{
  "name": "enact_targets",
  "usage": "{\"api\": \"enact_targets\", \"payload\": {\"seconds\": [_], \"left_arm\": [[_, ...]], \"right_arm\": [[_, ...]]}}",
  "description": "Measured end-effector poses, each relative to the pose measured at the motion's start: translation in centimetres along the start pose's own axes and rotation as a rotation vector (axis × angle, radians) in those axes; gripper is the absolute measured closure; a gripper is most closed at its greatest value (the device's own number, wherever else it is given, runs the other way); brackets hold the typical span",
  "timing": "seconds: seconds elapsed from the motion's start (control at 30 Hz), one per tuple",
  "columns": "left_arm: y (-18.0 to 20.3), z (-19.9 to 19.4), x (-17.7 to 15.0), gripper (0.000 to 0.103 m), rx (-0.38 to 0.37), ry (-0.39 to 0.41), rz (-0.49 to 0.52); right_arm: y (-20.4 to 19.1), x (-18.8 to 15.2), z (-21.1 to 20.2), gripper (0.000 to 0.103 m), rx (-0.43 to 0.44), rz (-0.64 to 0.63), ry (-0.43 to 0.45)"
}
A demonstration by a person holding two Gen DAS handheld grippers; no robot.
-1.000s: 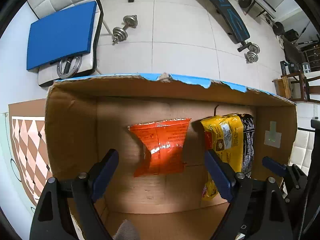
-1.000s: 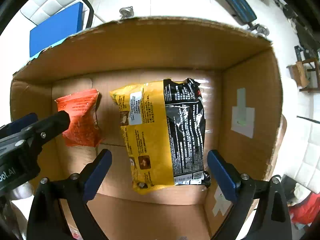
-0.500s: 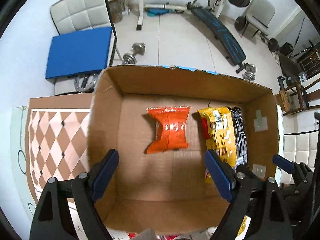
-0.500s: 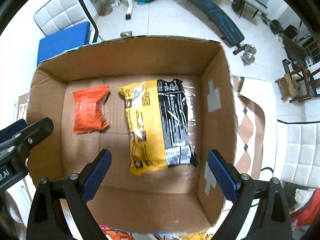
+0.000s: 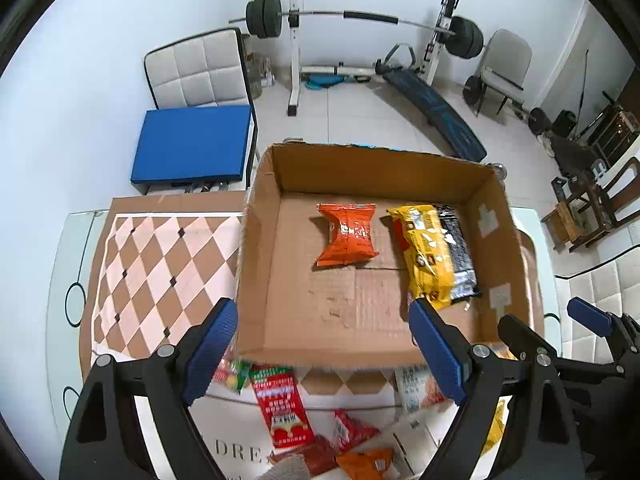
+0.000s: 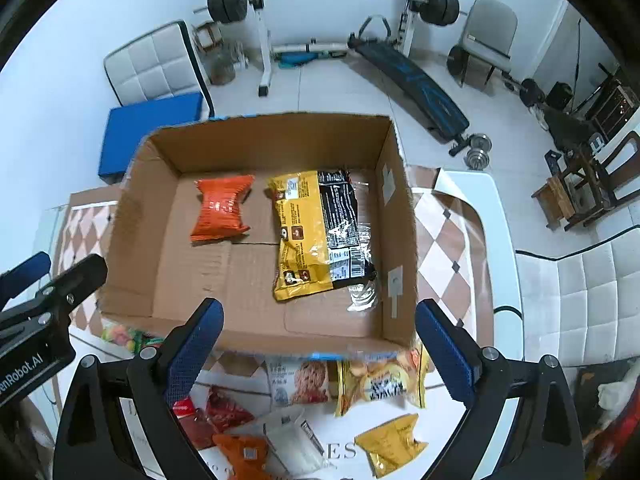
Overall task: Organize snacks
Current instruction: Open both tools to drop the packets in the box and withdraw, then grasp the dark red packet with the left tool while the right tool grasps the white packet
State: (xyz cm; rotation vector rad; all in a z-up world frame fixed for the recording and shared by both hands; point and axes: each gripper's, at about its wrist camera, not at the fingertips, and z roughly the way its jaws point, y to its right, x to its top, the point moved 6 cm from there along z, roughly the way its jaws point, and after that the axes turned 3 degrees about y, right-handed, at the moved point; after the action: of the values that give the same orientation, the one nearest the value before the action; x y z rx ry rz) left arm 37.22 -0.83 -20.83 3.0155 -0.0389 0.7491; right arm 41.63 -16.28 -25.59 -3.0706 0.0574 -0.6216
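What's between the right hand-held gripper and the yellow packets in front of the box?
Nothing visible. The right hand-held gripper is open and empty above the yellow packets, which lie uncovered on the table just outside the box.

Box near wall (image 5: 344, 354) hides the top of the red packet (image 5: 282, 414) and the biscuit bag (image 5: 416, 386) behind it. My left jaws cover part of the green packet (image 5: 234, 372). Orange packet (image 5: 370, 465) cut off at bottom edge. Right view: white packet (image 6: 294, 446) runs off the bottom; print on the yellow bag (image 6: 378, 384) blurred, unreadable.
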Motion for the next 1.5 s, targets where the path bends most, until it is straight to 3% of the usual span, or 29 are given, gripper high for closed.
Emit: {"api": "enact_targets", "payload": {"seconds": [0.3,0.43,0.53,0.63,0.9,0.97,1.13,1.23,1.33,1.4,1.43,1.47,1.5], "left_arm": [[0.1,-5.6,-2.7,0.016,-0.025,0.059,0.003],[-0.3,-6.7,-4.6,0.016,-0.033,0.048,-0.014],[-1.3,-6.2,-6.7,0.015,-0.048,-0.001,-0.045],[-2.2,-4.2,-9.8,0.007,-0.056,-0.085,-0.061],[-5.9,3.2,-18.4,0.007,0.009,-0.285,-0.132],[-6.0,4.4,-19.6,0.007,0.022,-0.298,-0.080],[-3.7,7.6,-21.0,0.007,0.070,-0.295,0.264],[-1.4,9.3,-22.3,0.007,0.030,-0.332,0.457],[0.2,10.6,-23.7,0.007,-0.007,-0.381,0.571],[1.2,11.2,-24.5,0.007,-0.016,-0.392,0.629],[1.5,11.4,-24.8,0.011,-0.021,-0.397,0.642],[1.9,11.6,-25.2,0.028,-0.031,-0.405,0.647],[2.0,12.0,-25.7,0.037,-0.033,-0.430,0.641]], "right_arm": [[-0.1,-2.9,-6.3,0.004,0.049,0.042,0.053],[-0.1,-4.9,-7.3,0.004,0.073,0.065,0.033],[-0.1,-7.1,-6.5,0.004,0.094,0.079,-0.020],[0.0,-10.2,-4.5,0.004,0.106,0.104,-0.106],[-0.5,-18.2,5.3,0.005,0.130,0.112,-0.373],[-0.8,-19.6,7.5,0.005,0.123,0.097,-0.419],[-1.7,-21.6,10.7,0.012,0.107,0.033,-0.490],[-2.2,-22.4,11.8,0.013,0.097,-0.008,-0.522],[-2.6,-23.2,12.7,0.016,0.098,-0.043,-0.555],[-2.9,-23.7,13.3,0.028,0.098,-0.067,-0.574],[-2.9,-24.3,13.6,0.033,0.094,-0.075,-0.585],[-2.9,-24.6,13.8,0.036,0.093,-0.076,-0.592],[-2.9,-24.7,13.8,0.038,0.094,-0.073,-0.585]]}}
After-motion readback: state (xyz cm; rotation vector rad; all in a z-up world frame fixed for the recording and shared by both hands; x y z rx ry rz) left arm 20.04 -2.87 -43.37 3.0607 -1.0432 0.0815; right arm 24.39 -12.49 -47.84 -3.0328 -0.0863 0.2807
